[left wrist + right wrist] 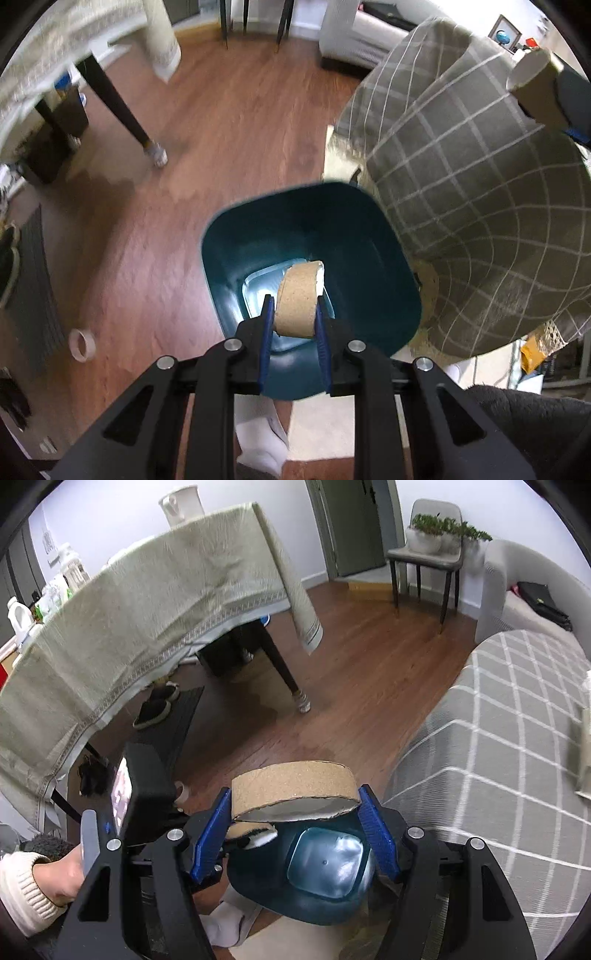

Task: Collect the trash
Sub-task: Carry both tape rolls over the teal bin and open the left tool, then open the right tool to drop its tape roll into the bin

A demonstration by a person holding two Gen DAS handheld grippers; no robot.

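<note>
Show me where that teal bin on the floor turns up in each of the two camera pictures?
Left wrist view: the teal bin fills the lower centre, seen from above, its mouth right beyond the left gripper with its small cardboard ring.
Right wrist view: the bin sits at bottom centre, under the big cardboard ring.
Shared landmark: the grey checked cloth at right.

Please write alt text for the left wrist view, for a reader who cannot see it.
The left gripper holds a squashed cardboard roll between its blue fingers above an open teal bin on a wooden floor. A grey checked cover fills the right side.
</note>
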